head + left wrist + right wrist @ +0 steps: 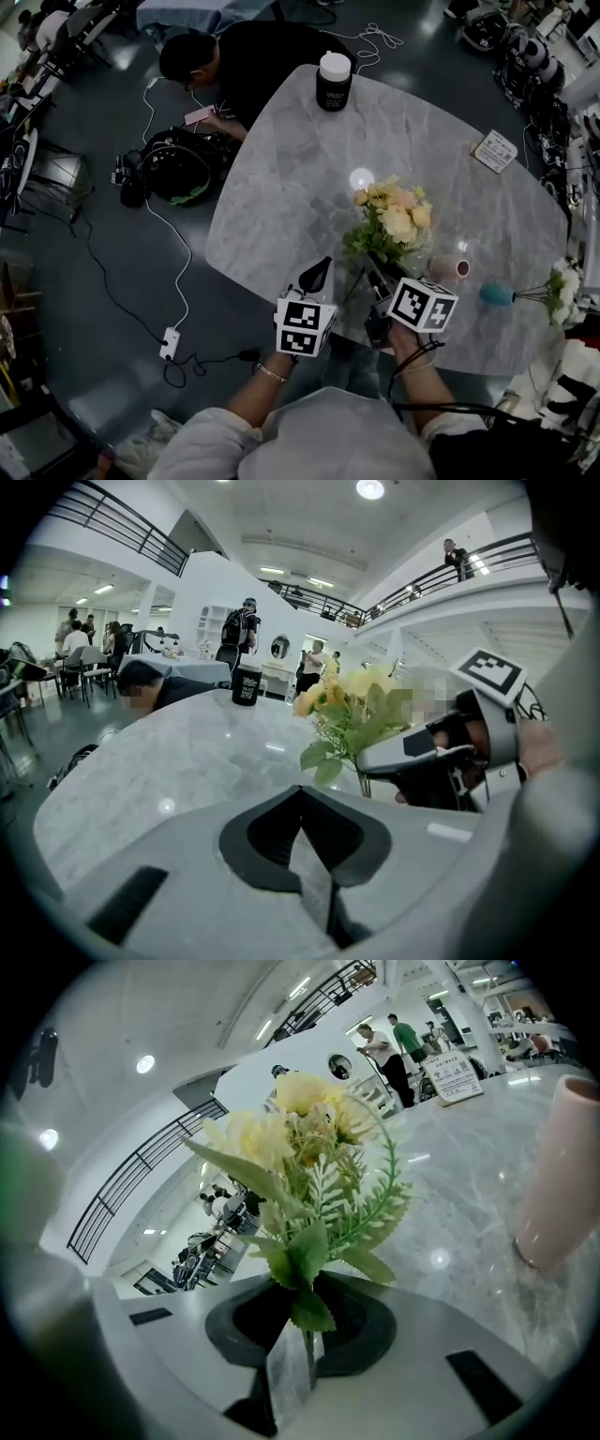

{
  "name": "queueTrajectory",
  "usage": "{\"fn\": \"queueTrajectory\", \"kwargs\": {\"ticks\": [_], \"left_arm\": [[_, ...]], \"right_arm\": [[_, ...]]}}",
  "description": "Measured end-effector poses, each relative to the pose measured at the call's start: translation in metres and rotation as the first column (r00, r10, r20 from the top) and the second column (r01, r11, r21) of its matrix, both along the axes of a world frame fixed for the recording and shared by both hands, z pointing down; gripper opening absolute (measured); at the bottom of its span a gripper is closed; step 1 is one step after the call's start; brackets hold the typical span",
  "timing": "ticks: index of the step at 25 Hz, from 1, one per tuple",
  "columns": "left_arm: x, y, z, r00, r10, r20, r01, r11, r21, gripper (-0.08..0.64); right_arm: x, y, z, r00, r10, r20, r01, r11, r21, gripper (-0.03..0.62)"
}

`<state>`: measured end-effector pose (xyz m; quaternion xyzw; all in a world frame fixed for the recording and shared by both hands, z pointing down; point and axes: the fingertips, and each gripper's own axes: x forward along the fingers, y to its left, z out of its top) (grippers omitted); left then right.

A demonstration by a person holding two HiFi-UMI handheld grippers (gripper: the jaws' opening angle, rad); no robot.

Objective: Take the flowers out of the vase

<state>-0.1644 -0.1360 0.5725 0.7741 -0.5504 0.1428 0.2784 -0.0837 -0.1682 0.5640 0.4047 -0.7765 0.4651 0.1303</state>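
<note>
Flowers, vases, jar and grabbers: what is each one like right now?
yellow flowers: out of any vase, stems pinched in the right gripper.
right gripper: shut on those stems.
left gripper: shut, empty.
pink vase: upright, no flowers in it.
blue vase: white flowers in it.
black jar: lid on.

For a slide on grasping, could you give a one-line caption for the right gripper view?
Right gripper shut on the stems of a yellow bouquet, pink vase beside it on the marble table.
</note>
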Motion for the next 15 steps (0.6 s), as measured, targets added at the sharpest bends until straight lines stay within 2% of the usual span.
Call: {"fn": "queueTrajectory", "kwargs": {"ticks": [15], "left_arm": [[0.006, -0.009, 0.025, 0.999, 0.030, 0.012, -0.029, 0.999, -0.037, 0.009]], "right_arm": [[0.001, -0.009, 0.031, 0.998, 0.056, 0.037, -0.053, 0.996, -0.076, 0.058]]}}
